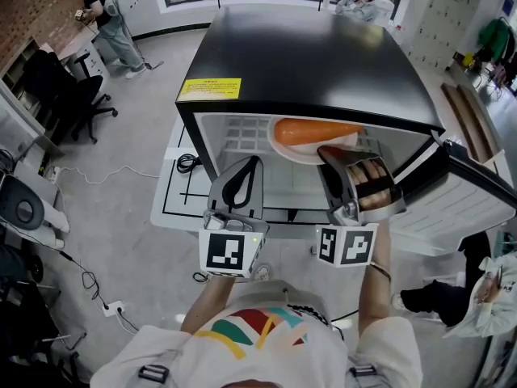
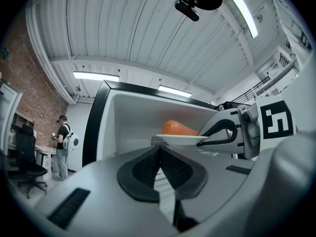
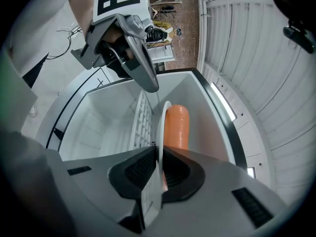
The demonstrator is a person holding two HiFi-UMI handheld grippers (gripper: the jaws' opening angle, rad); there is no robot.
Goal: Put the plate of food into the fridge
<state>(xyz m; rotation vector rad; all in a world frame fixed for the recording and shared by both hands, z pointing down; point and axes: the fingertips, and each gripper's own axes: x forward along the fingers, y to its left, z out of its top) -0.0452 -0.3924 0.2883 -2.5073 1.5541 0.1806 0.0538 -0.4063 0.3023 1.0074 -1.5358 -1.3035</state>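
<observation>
A white plate (image 1: 300, 151) carrying a long orange piece of food (image 1: 315, 130) sits just inside the open fridge (image 1: 307, 55). My right gripper (image 1: 329, 155) is shut on the plate's near rim. In the right gripper view the rim (image 3: 161, 127) runs edge-on between the pads, with the food (image 3: 176, 125) beyond them. My left gripper (image 1: 245, 170) hovers at the fridge opening to the left of the plate, shut and holding nothing. The left gripper view has its jaws (image 2: 160, 154) closed, with the plate (image 2: 180, 139) level ahead inside the white cavity.
The fridge door (image 1: 472, 196) hangs open to the right. A white wire shelf (image 1: 241, 134) lies inside at the left. The fridge stands on a low white platform (image 1: 171, 196). Cables (image 1: 89, 285) trail on the floor, an office chair (image 1: 69, 95) stands far left, and people stand at the room's edges.
</observation>
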